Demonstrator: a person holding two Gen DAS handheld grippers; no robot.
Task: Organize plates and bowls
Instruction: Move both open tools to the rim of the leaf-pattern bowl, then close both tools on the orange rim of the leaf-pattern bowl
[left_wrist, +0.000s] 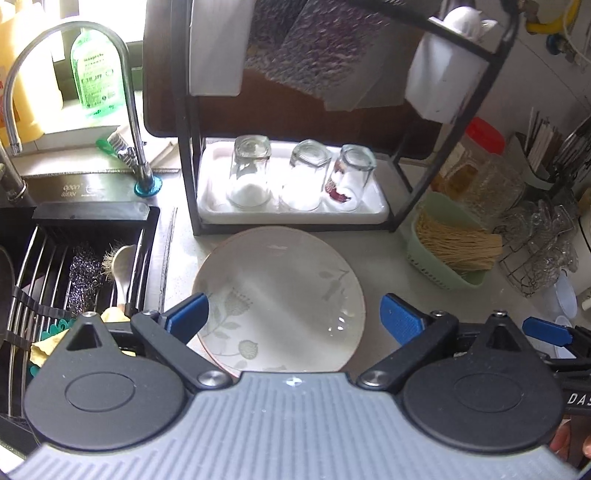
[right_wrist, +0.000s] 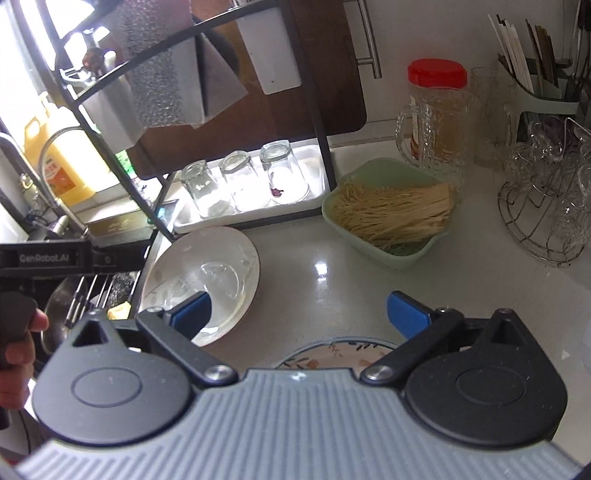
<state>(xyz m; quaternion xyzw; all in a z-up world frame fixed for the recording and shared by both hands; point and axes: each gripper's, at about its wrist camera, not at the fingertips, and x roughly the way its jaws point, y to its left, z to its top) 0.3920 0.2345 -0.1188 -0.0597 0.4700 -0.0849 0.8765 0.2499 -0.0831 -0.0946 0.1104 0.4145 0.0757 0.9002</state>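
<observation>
A white plate (left_wrist: 277, 291) with a pale leaf pattern lies flat on the counter, in front of the black rack. My left gripper (left_wrist: 293, 308) hovers over its near half, open, with the blue pads either side of it and nothing held. In the right wrist view the same plate (right_wrist: 221, 258) lies at left, partly behind the left pad. My right gripper (right_wrist: 297, 301) is open over bare counter. A flower-patterned dish (right_wrist: 332, 350) peeks out just below it, mostly hidden by the gripper body. A blue finger of the right gripper (left_wrist: 546, 330) shows at the right edge of the left wrist view.
A black rack (left_wrist: 184, 166) holds a white tray (left_wrist: 373, 214) with three upturned glasses. A green basket of noodles (right_wrist: 391, 214) sits to the right, then a red-lidded jar (right_wrist: 436, 110) and a wire basket of glassware (right_wrist: 546, 214). The sink rack (left_wrist: 55, 266) and tap (left_wrist: 133, 110) are at left.
</observation>
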